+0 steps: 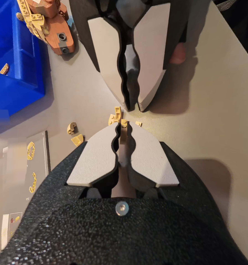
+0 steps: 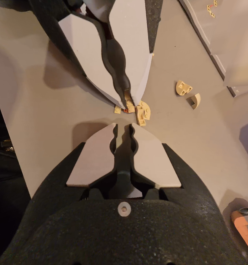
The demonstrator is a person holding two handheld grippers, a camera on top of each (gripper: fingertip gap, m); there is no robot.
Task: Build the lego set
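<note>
My left gripper (image 1: 124,124) is shut on a small tan studded plate (image 1: 123,123), low at the table among loose tan pieces. The right wrist view shows it too, with the left gripper (image 2: 127,106) pinching the plate (image 2: 129,103) at its tips. Beside it lie a tiny red piece (image 2: 125,110), a small square tan plate (image 2: 117,110), a tan arch piece (image 2: 140,114) and a tan quarter-round plate (image 2: 147,111). My right gripper (image 2: 123,125) is open and empty, facing this cluster a short way off. It also shows in the left wrist view (image 1: 134,109).
Two rounded tan bricks (image 2: 183,87) (image 2: 194,100) lie apart on the grey table (image 1: 192,129). A blue bin (image 1: 20,71) and the brown and tan model (image 1: 58,31) sit at the far left. An instruction booklet (image 1: 34,164) lies at the left.
</note>
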